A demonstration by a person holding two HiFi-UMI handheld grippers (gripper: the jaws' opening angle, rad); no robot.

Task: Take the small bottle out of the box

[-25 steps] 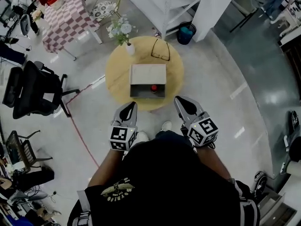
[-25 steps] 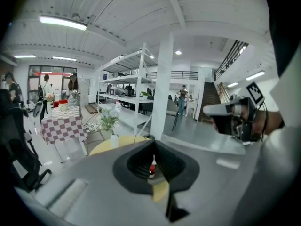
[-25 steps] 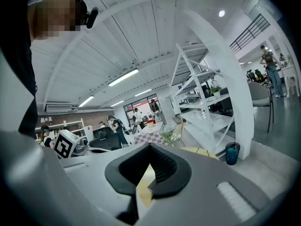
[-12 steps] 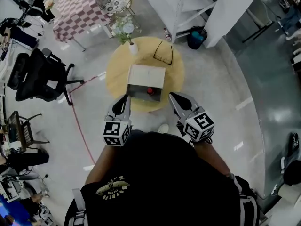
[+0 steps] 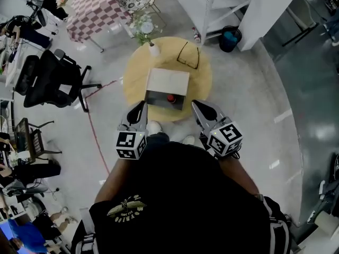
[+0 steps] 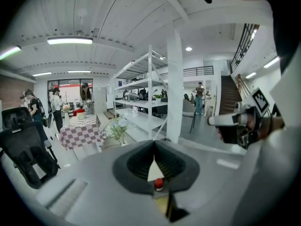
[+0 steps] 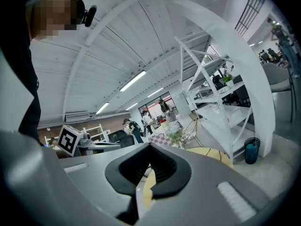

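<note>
Both hand-held grippers are closed and carry nothing: the left hand-held gripper and the right hand-held gripper each have their jaws pressed together at the tips, as each gripper view shows, with only a narrow slit of background visible behind the dark pads. In the head view they are held out in front of the person's black shirt, side by side but well apart, both aimed toward the near edge of the round yellow counter, which stands on a pale glossy floor. Neither touches the counter. At the middle of the counter sits the box, open, its pale lid tipped back away from the person and its grey inside facing them. Beyond the box, near the far edge, lies a pair of dark-framed glasses, and to their left stands a small white vase with pale flowers. The small bottle, with a red cap, stands upright inside the box, toward its near right part; the left gripper view catches it through the slit between that gripper's jaws.
</note>
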